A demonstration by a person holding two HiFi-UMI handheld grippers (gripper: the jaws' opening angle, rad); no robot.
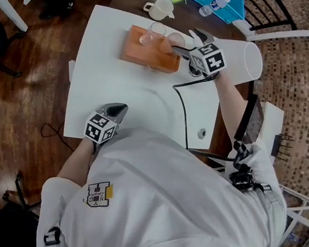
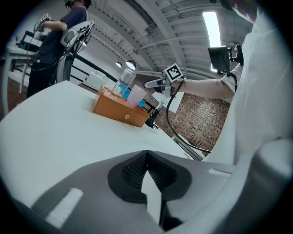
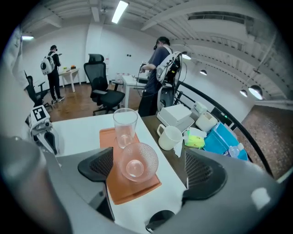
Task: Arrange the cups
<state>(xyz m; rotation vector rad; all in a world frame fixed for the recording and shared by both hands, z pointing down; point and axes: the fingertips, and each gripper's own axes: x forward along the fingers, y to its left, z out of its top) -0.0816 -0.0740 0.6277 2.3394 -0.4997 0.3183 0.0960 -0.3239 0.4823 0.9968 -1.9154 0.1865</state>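
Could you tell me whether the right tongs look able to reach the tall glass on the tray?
Probably yes, though not straight on: the right tongs are open, but the short cup stands between them and the tall glass, so they would likely go over it.

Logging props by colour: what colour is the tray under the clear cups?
The tray is orange; the right gripper view shows it best.
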